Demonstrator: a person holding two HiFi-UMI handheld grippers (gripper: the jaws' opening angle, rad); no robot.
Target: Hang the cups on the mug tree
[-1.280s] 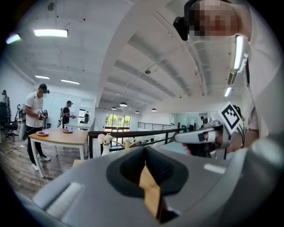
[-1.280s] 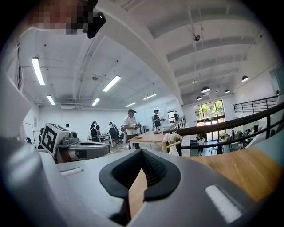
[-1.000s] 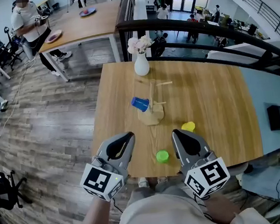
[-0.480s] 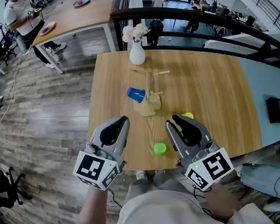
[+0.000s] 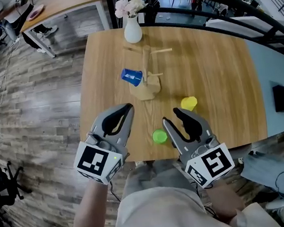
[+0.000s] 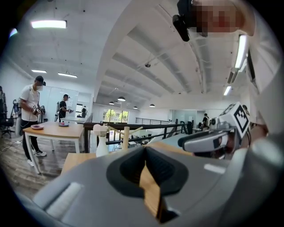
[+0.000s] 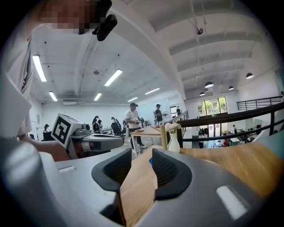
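Two hand-held tools are held low over the near edge of a wooden bench (image 5: 219,77) as the hanging of cups on a mug tree (image 5: 150,77) is taken up. The left tool (image 5: 127,108) is kept with its jaws pressed together and nothing between them, while the jaws of the right tool (image 5: 171,116) are opening, with only bare bench top seen in the gap. A green cup (image 5: 159,136) is stood near the bench's front edge, just beside the right tool's tips and between the two tools; a yellow cup (image 5: 189,102) is set a little farther in, to the right. A blue cup (image 5: 131,77) is seen tipped on its side against the left of the wooden tree, apparently on one of its pegs, though whether it is truly hung cannot be settled from above. A white vase (image 5: 133,32) of flowers is placed at the far edge, behind the tree. The step in hand is judged to be the reach for the next cup, most likely the green one. For that, the right tool would need to be brought down over the cup's wall or rim and closed firmly before any lift. No handle can be made out on the green cup from here, so its turn toward a free peg would have to be worked out once it is raised.
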